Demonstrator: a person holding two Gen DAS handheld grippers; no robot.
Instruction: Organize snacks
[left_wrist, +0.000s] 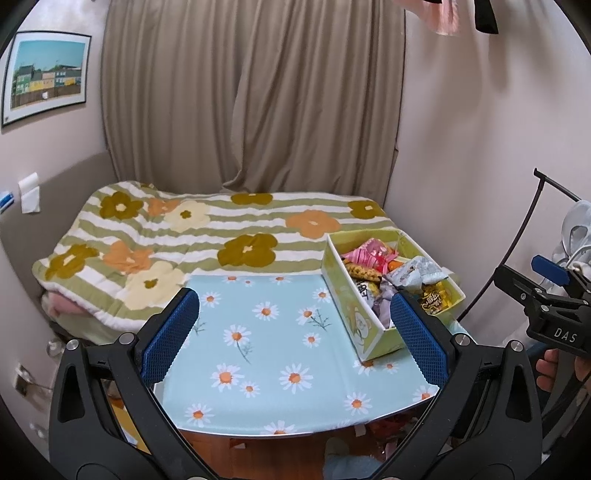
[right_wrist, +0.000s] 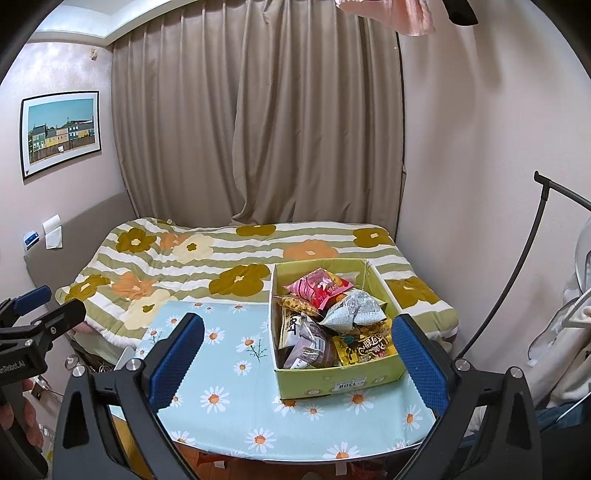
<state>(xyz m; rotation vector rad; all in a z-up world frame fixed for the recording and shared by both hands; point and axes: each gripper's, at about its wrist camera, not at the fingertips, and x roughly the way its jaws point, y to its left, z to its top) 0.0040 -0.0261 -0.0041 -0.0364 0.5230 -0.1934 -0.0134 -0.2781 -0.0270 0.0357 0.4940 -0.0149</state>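
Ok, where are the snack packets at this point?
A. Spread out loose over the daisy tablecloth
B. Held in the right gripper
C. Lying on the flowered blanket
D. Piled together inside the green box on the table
D. The snack packets are heaped inside the green box, which stands on the tablecloth; both the left gripper and the right gripper are open and hold nothing.

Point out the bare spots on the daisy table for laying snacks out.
The daisy tablecloth is bare from the green box's left wall to the left edge, and along the near edge before the box. The box is packed with packets. Both grippers, left and right, are open.
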